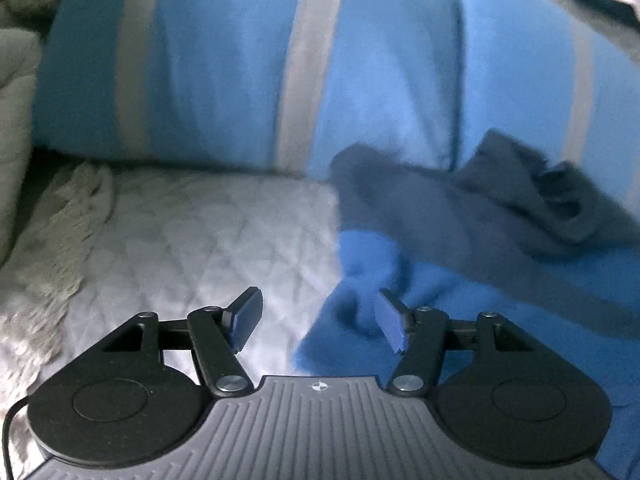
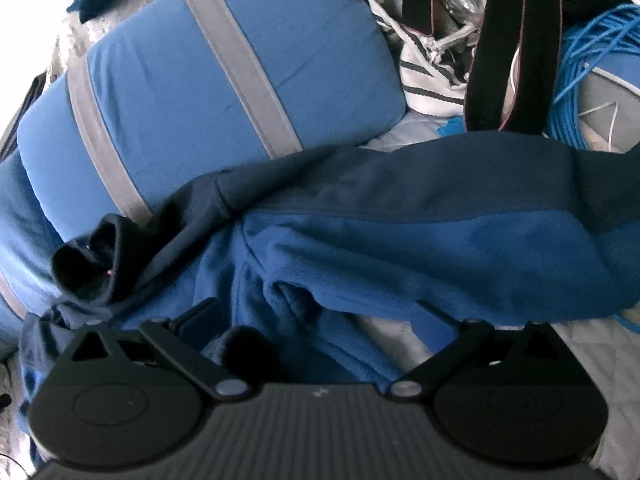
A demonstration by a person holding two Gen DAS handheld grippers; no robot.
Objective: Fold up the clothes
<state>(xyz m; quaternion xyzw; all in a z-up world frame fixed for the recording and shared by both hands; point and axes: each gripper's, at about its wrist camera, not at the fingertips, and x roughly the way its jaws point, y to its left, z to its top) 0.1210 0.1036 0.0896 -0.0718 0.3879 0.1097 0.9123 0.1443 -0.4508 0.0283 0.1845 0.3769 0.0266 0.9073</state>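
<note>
Just ahead of the left gripper [image 1: 318, 322], a bunched edge of the blue fleece garment [image 1: 460, 292] lay on the white quilted bedspread [image 1: 192, 232]. The jaws stood wide apart with nothing between them; the fleece edge reached into the gap near the right-hand pad [image 1: 390, 324] but was not pinched. The left-hand pad hung over bare quilt. Beyond the pads, a dark navy part of the garment [image 1: 420, 216] was crumpled over the lighter blue fleece, and its folds rose toward the right of the view. Behind that, a large blue cushion with grey stripes [image 1: 224, 76] lay across the bed, touching the garment's far edge. A fringed, cream-coloured throw [image 1: 68, 220] sat at the left border of the quilt.

In the right wrist view, the right gripper [image 2: 316, 320] had its arms spread wide, but its fingertips were buried under the fleece, so I cannot tell whether it held the cloth. The garment [image 2: 400, 256] was draped straight across the fingers, blue below and navy above, with a dark cuff [image 2: 86, 268] bunched at the left. Farther back lay the striped cushion [image 2: 200, 80], a black strap [image 2: 508, 48], a white striped cloth [image 2: 424, 76] and a coil of blue cable [image 2: 580, 68] at the right.
</note>
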